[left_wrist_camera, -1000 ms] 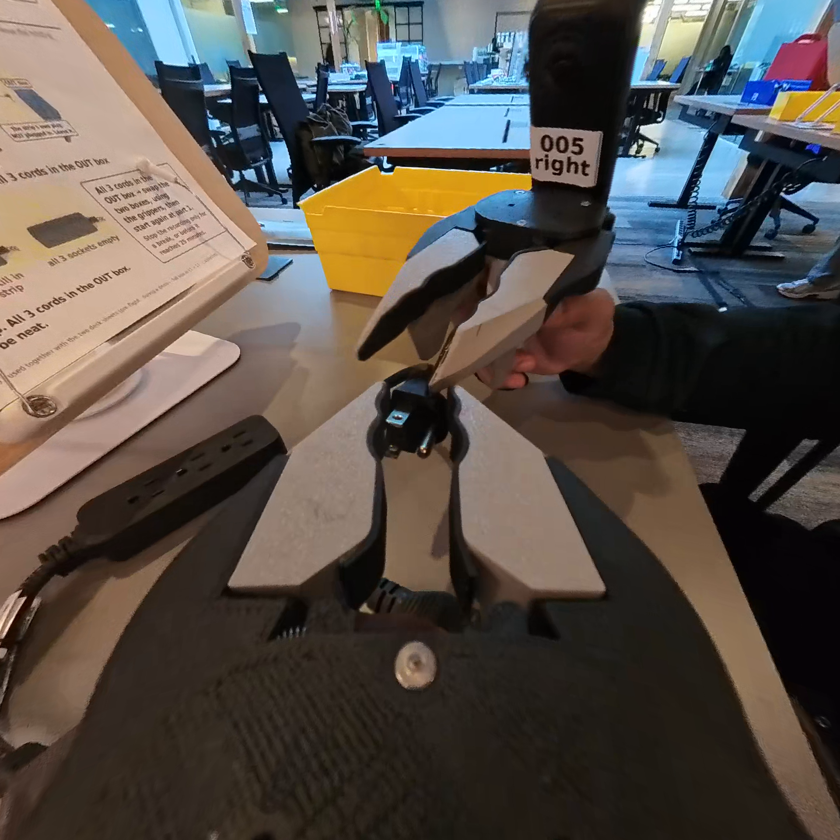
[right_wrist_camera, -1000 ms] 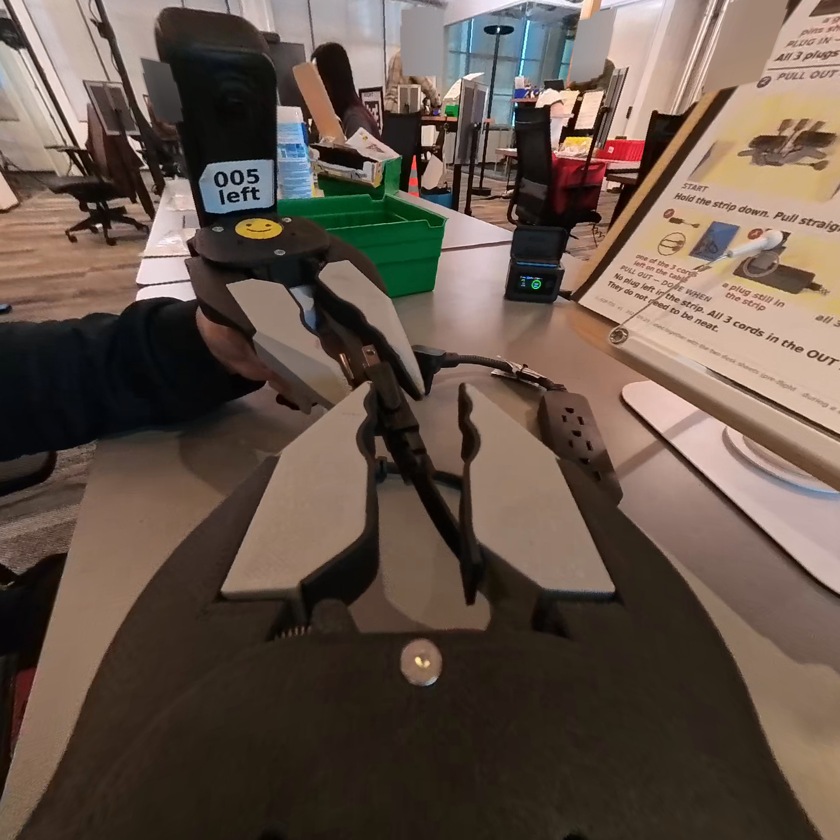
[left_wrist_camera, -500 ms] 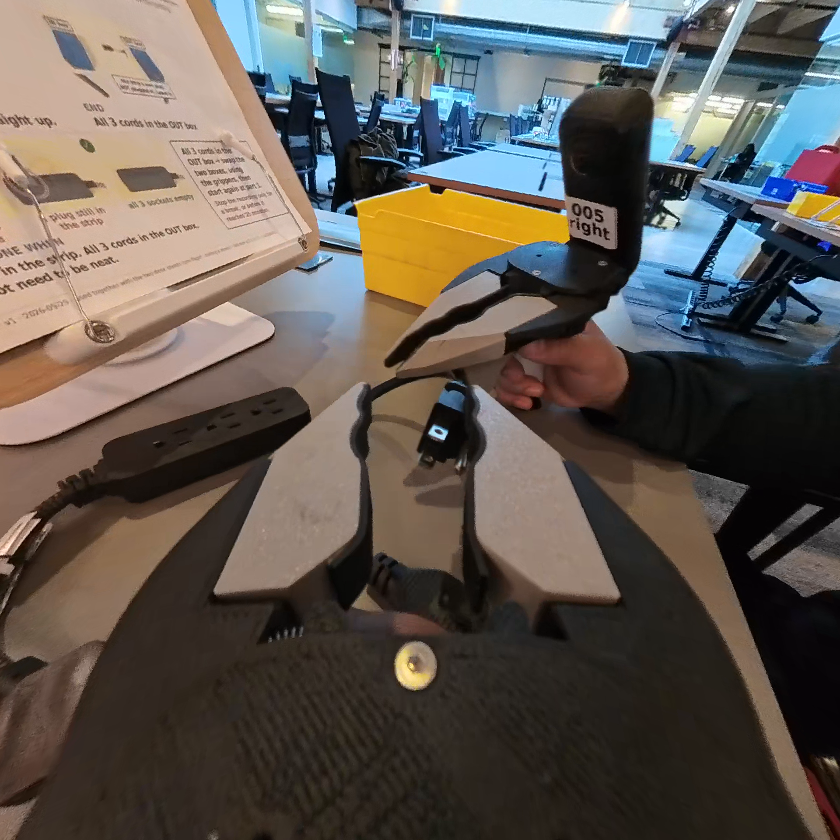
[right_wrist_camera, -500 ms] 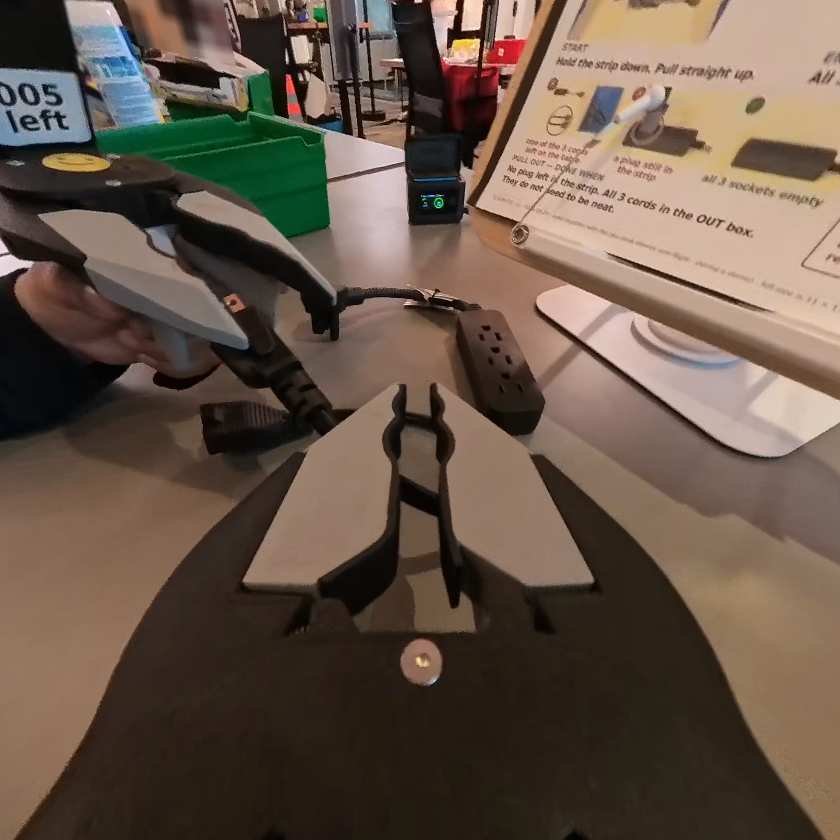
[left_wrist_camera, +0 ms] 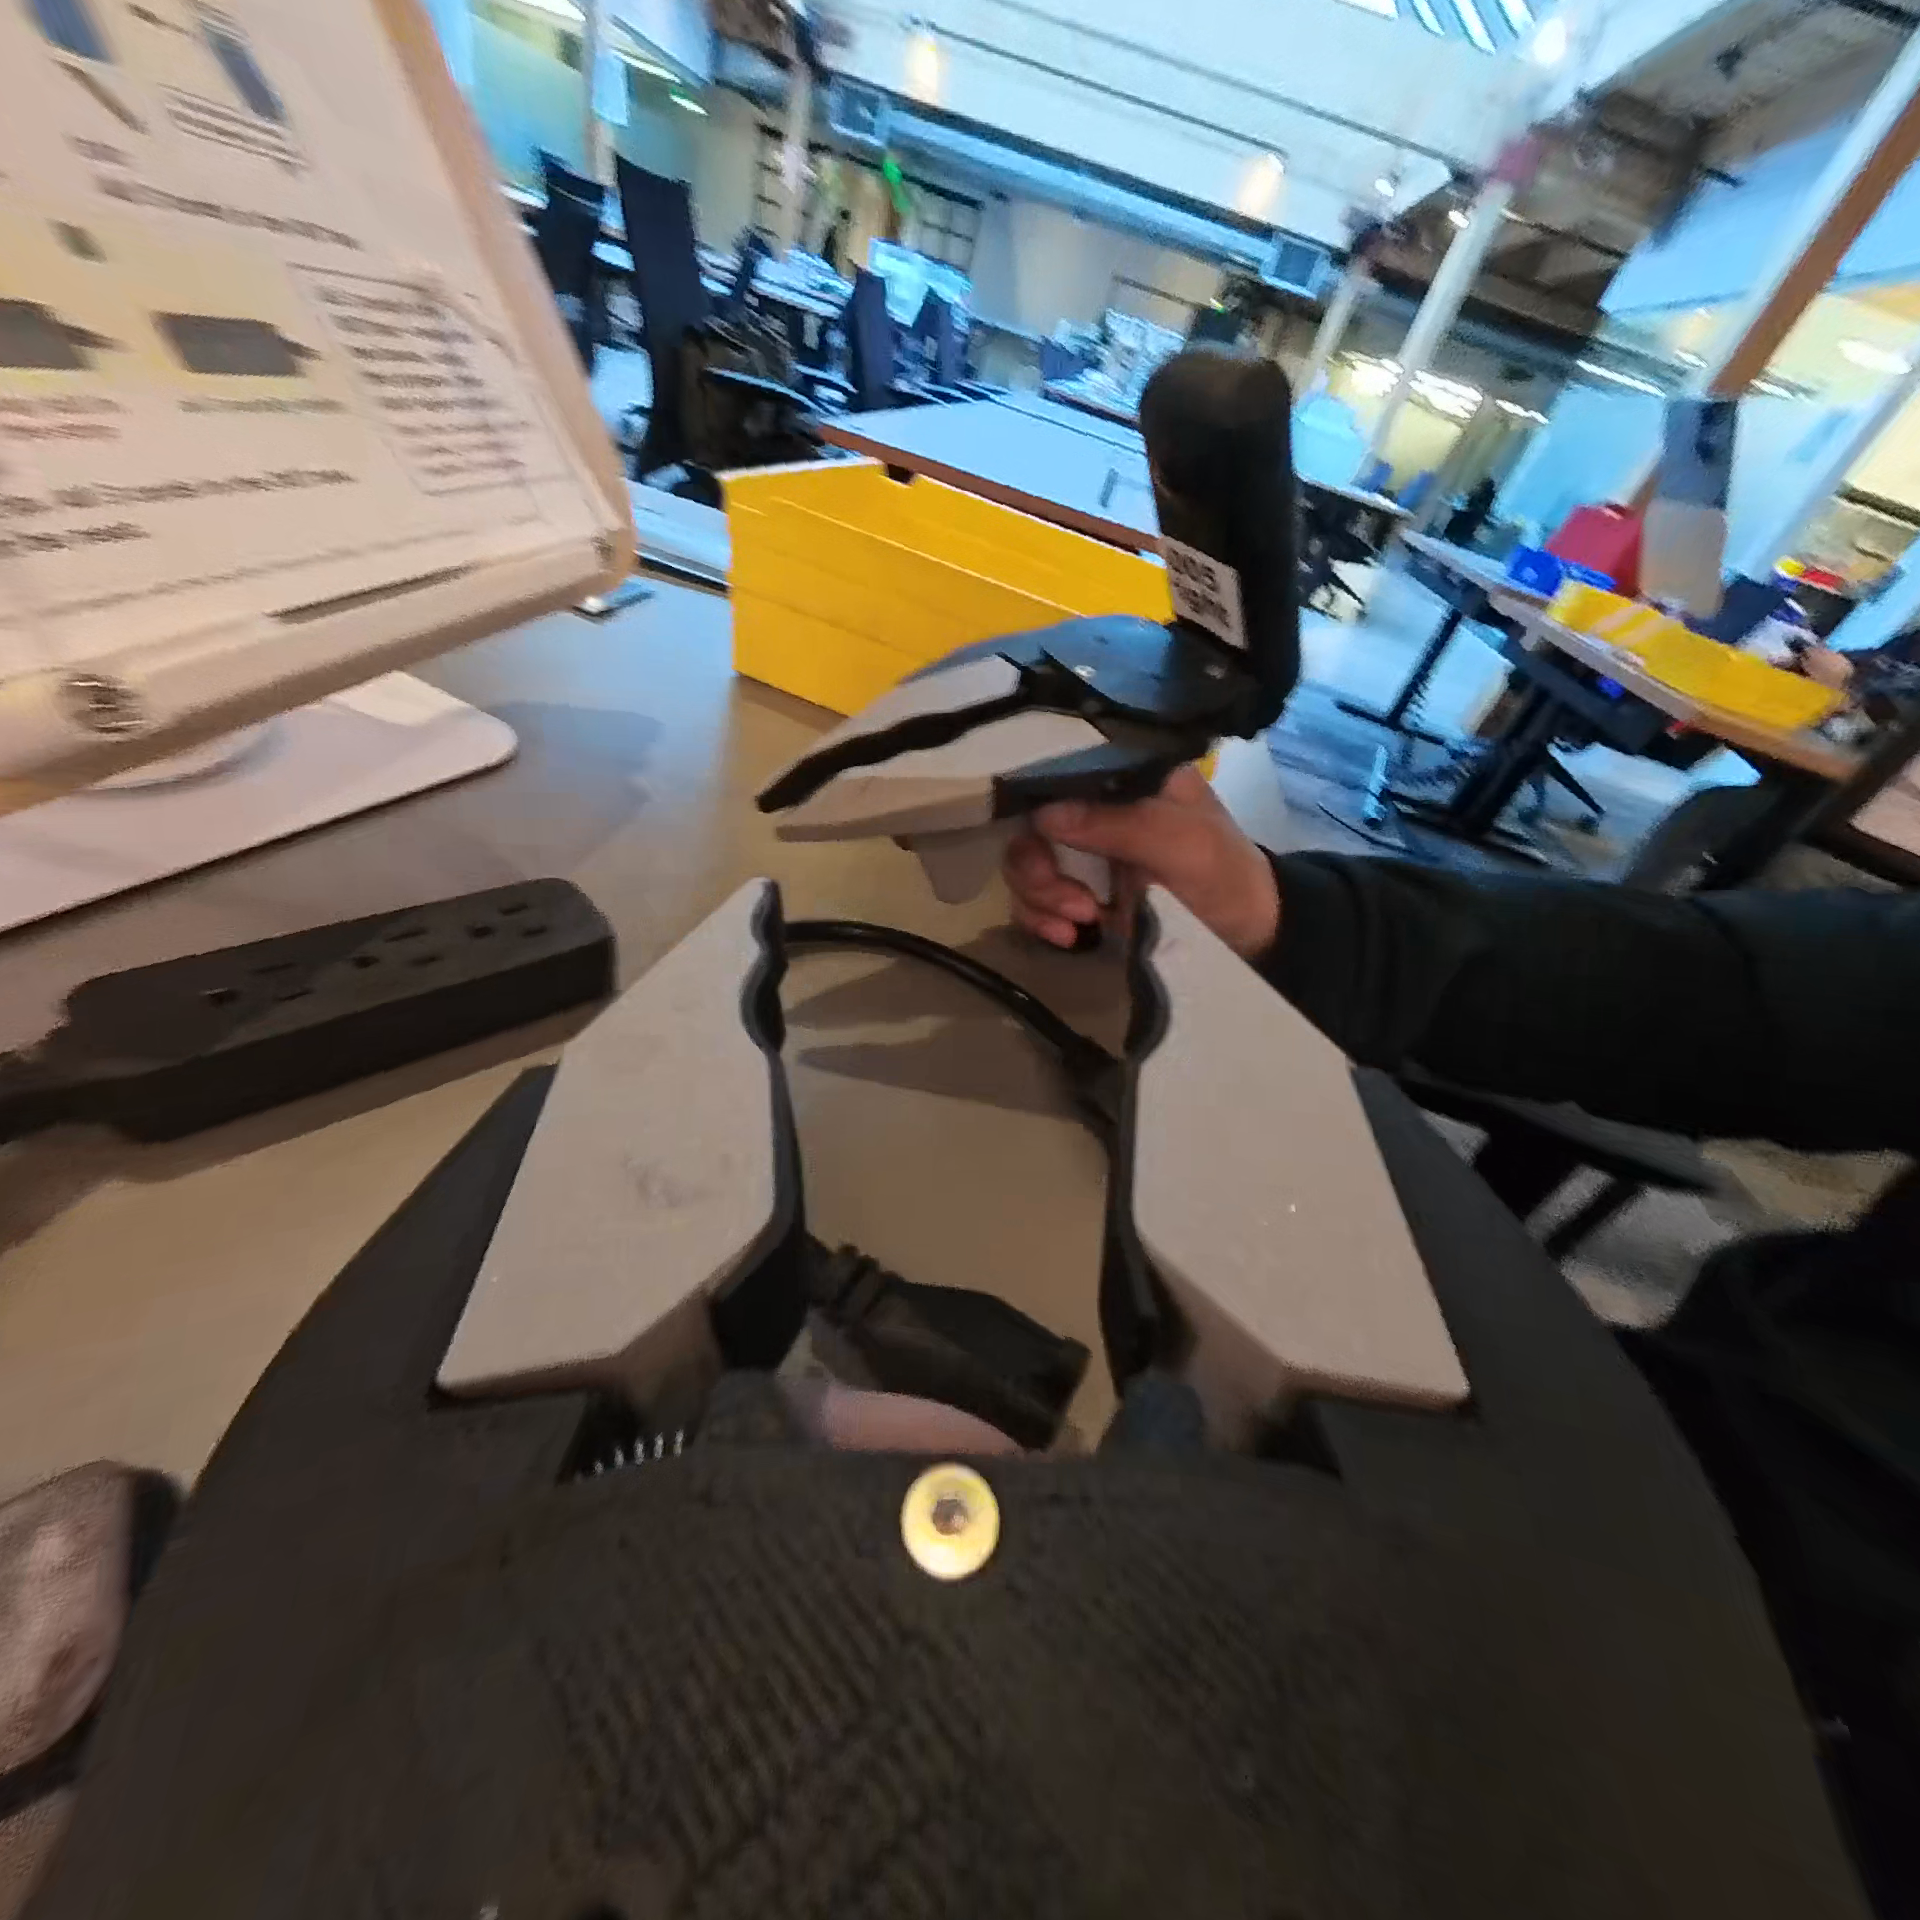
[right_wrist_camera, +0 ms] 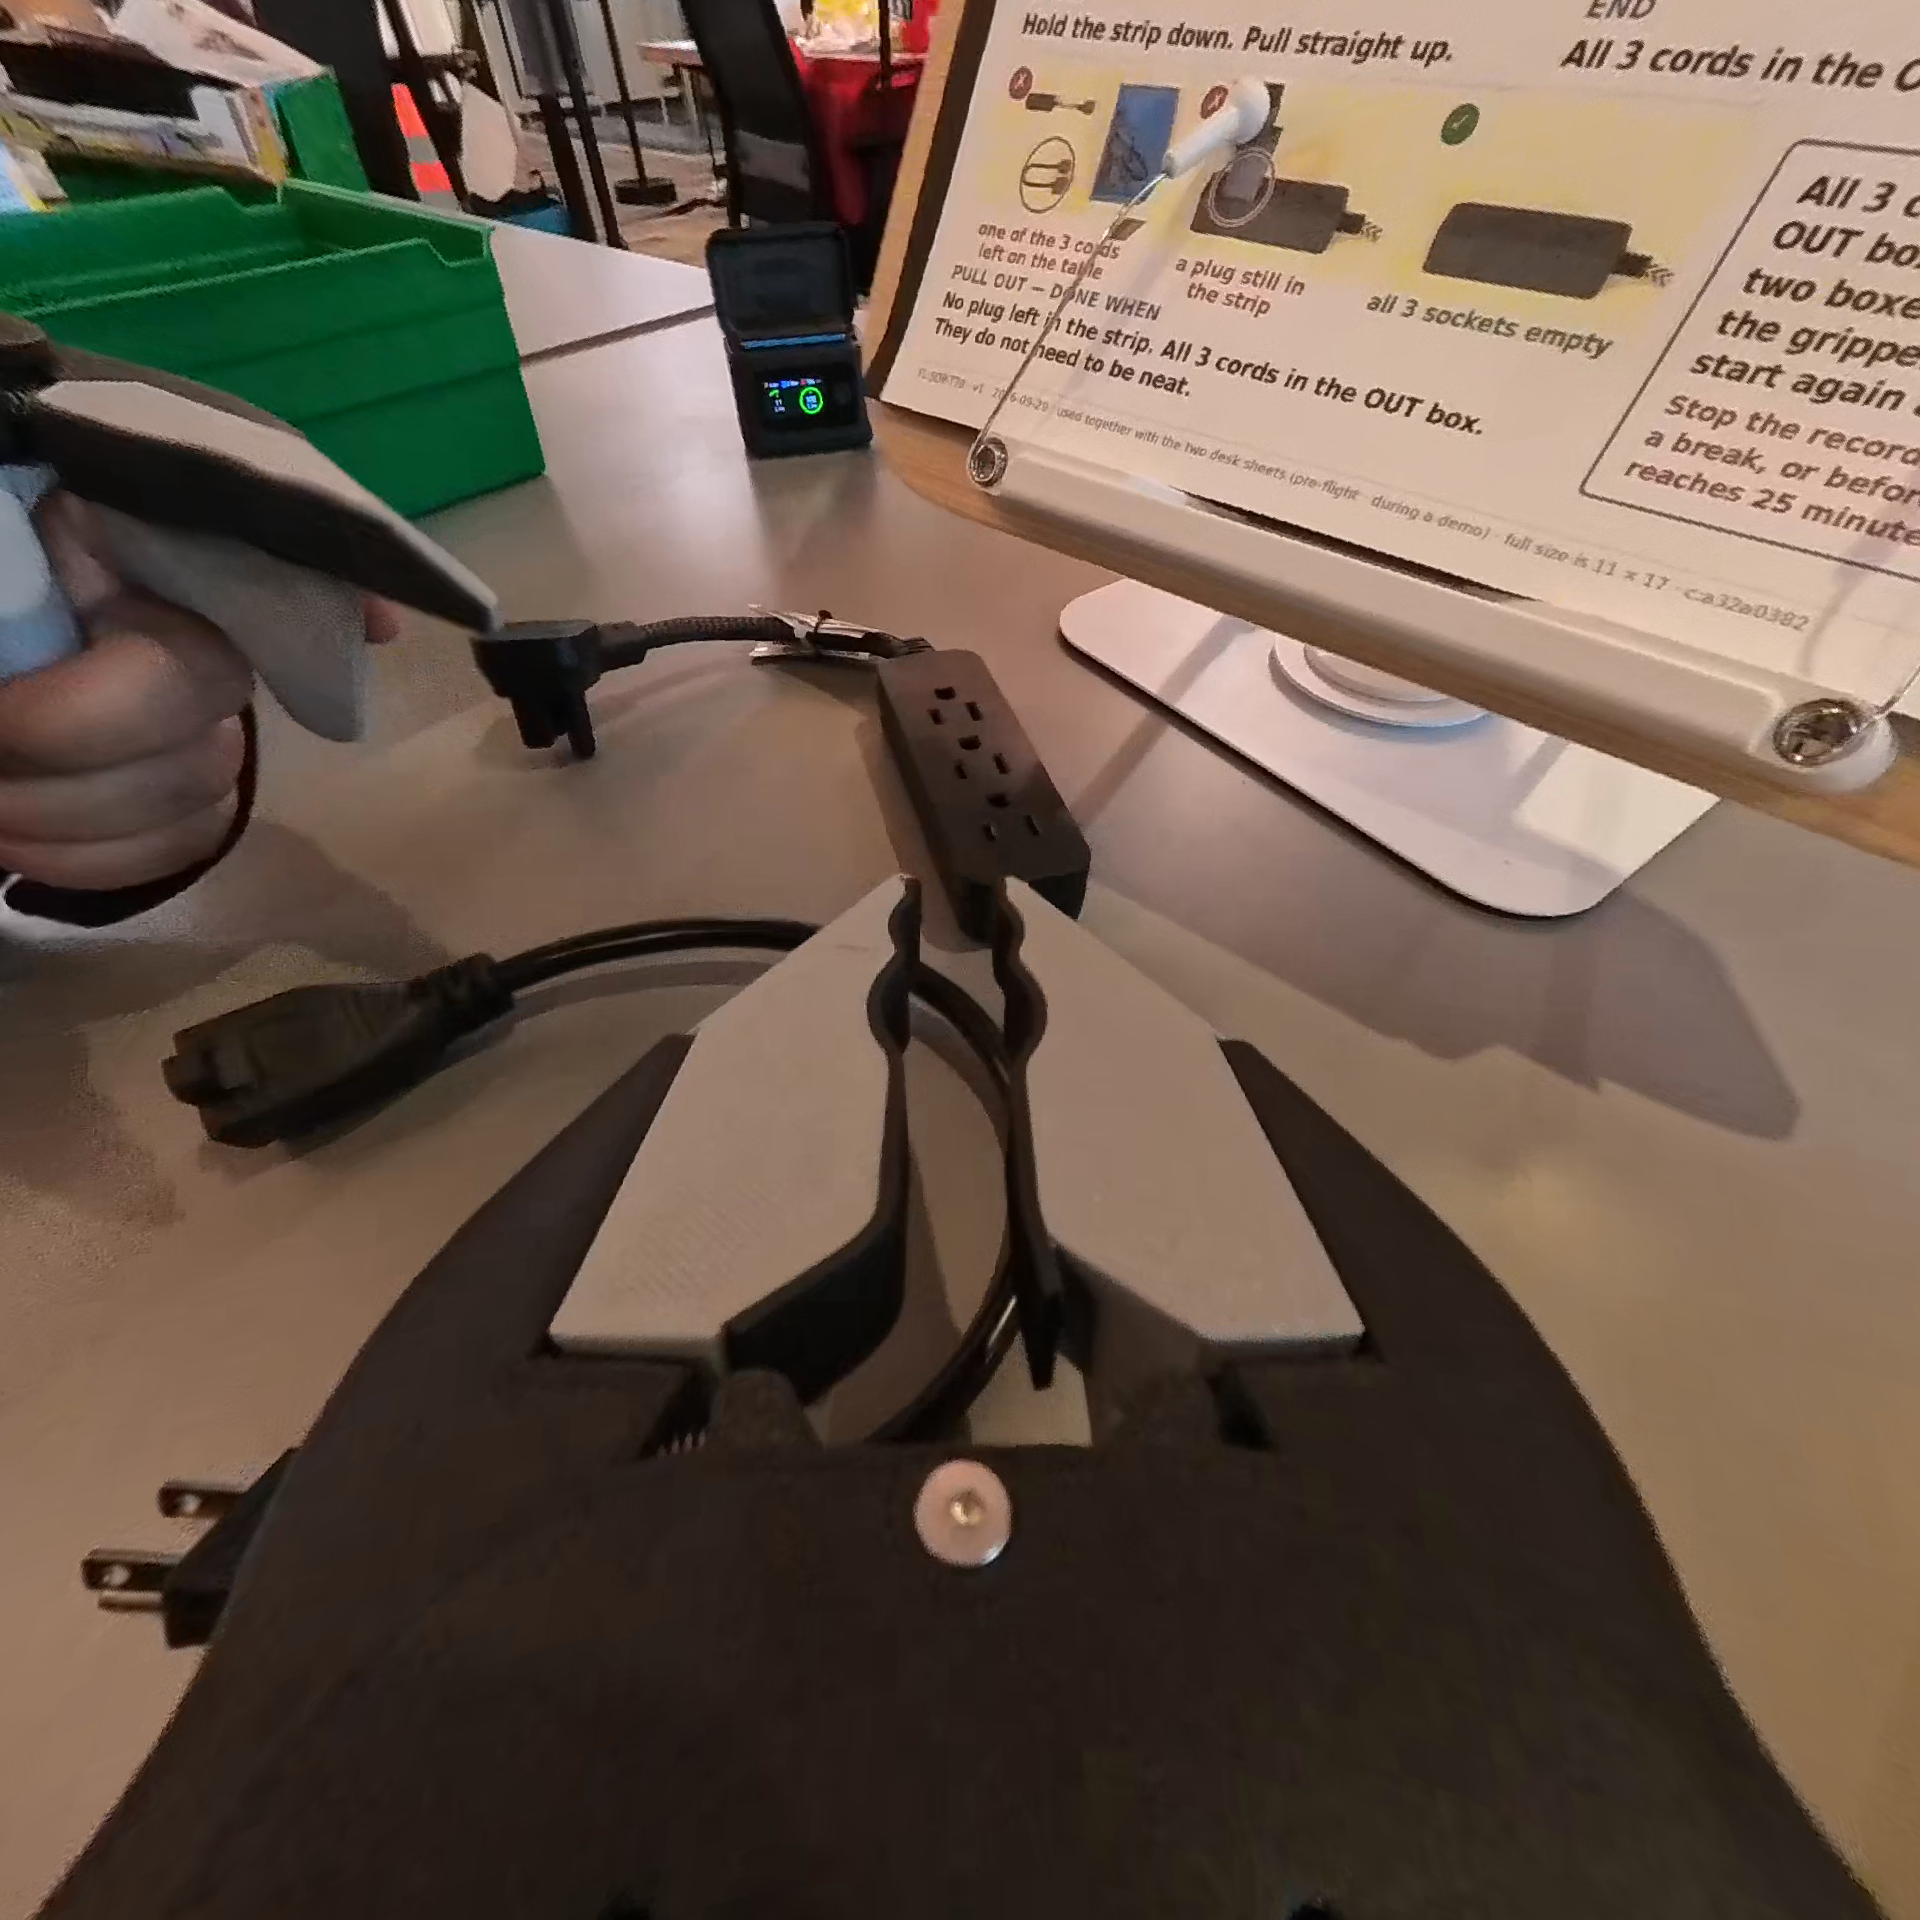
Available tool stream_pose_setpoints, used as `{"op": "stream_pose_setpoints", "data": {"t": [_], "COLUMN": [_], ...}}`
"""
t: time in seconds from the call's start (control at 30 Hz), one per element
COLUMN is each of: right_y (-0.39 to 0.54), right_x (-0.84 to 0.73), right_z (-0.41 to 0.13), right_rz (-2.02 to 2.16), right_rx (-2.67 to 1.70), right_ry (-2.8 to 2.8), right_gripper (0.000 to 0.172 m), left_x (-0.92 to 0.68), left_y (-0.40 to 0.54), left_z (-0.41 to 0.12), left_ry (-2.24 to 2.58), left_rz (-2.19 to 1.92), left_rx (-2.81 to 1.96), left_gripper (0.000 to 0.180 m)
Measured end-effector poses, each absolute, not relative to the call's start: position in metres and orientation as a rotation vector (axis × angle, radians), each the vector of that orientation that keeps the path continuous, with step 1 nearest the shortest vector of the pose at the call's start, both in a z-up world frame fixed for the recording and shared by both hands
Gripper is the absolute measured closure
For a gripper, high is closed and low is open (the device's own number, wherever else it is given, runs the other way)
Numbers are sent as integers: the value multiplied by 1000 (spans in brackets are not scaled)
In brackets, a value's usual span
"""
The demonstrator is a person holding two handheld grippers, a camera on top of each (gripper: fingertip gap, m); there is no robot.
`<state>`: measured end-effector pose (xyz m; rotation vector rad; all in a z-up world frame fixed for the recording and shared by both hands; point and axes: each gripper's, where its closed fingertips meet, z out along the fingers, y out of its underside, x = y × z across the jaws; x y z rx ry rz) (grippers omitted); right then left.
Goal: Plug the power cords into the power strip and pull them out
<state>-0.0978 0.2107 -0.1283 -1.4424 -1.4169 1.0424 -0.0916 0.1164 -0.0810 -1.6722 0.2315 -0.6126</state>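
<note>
A black power strip lies on the grey table with all its sockets empty; it also shows in the right wrist view. My left gripper is wide open and holds nothing. A black power cord lies on the table under its fingers. In the right wrist view the cord curves from its socket end under my right gripper to its pronged plug. My right gripper is closed to a narrow slit above the cord. In the left wrist view nothing hangs from its fingers.
A tilted instruction board on a white stand rises behind the strip. The strip's own plug lies on the table near a green bin. A yellow bin stands beyond the right gripper. A small black device sits at the back.
My left gripper was shut on the cord's plug and has opened wide. The plug has dropped to the table. My right gripper closed beside the plug and has swung over the cord toward the strip.
</note>
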Motion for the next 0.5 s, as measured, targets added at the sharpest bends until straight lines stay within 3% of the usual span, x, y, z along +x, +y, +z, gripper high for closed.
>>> {"op": "stream_pose_setpoints", "data": {"t": [0.3,0.5], "right_y": [208,177], "right_x": [-115,-112], "right_z": [-128,-122], "right_rz": [1106,1493], "right_rx": [-1355,-1457], "right_ry": [-1500,-1502], "right_gripper": [160,142], "left_x": [-109,-133], "left_y": [119,113], "left_z": [-88,-100], "left_ry": [196,65], "left_rz": [-311,-88], "left_rx": [-1694,-1789], "left_gripper": [124,127]}}
